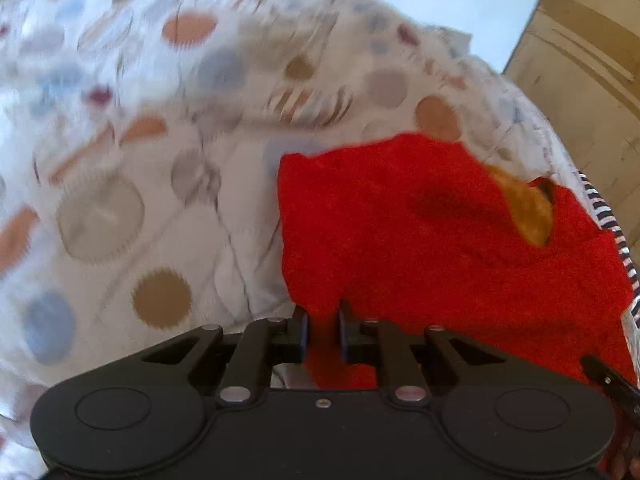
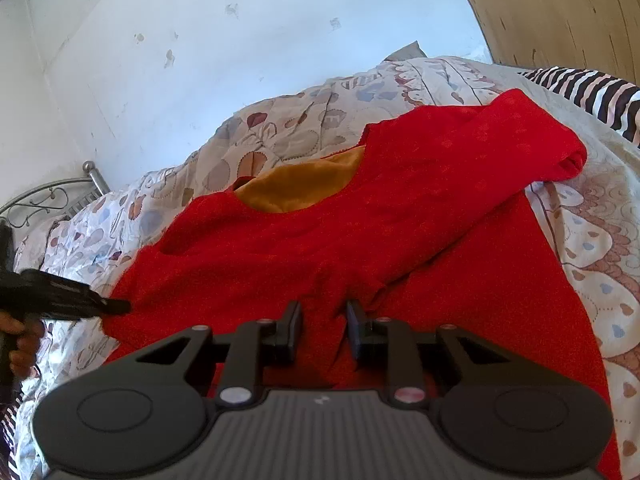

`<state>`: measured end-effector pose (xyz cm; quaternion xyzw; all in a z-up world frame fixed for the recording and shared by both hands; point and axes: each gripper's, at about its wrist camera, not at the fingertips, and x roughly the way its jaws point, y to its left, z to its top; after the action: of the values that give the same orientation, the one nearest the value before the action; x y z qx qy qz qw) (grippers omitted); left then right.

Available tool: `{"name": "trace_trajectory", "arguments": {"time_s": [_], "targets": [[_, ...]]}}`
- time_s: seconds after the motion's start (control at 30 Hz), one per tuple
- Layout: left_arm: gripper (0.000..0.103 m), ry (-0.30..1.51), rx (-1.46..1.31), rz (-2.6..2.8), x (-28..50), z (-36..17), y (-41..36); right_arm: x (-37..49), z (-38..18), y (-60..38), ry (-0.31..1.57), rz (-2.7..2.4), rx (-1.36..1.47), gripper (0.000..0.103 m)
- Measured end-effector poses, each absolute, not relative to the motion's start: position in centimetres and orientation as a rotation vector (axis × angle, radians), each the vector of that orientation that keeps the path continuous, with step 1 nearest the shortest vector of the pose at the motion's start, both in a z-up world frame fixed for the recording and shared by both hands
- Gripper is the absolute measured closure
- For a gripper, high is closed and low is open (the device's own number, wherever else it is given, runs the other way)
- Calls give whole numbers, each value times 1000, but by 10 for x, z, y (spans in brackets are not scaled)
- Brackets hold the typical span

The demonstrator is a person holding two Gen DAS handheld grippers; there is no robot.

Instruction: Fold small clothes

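Observation:
A red garment (image 2: 360, 240) with an orange lining at its neck opening (image 2: 304, 184) lies spread on a patterned bedspread (image 2: 280, 128). One sleeve is folded across the body. My left gripper (image 1: 323, 334) is shut on the red garment's (image 1: 440, 232) left edge; it also shows at the left of the right wrist view (image 2: 116, 306). My right gripper (image 2: 323, 330) holds a pinch of the red fabric between its fingers at the near edge.
The bedspread (image 1: 140, 200) has round coloured patches. A striped cloth (image 2: 592, 96) lies at the far right of the bed. A metal bed frame (image 2: 60, 196) stands at the left by a white wall (image 2: 200, 40). A wooden panel (image 2: 560, 12) is at the upper right.

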<state>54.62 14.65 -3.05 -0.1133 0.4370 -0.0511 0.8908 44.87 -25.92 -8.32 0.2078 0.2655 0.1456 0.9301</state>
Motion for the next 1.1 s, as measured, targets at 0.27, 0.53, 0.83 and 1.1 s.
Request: {"name": "trace_trajectory", "arguments": {"time_s": [0.27,0.53,0.83,1.1], "targets": [[42,852,-261,-96,521,-31,146,438,-70,-269,528,320,455,32],[3,736,-214,-126,425,-24,136,349,-51,-293,520,266,304,0],[1,761,-197,-106,308,-34,122,233,-66,-328,605,136,209,0],[1,781,-188,-80,245,-27,109,165,-63,-308,590,121,-73,0]]}}
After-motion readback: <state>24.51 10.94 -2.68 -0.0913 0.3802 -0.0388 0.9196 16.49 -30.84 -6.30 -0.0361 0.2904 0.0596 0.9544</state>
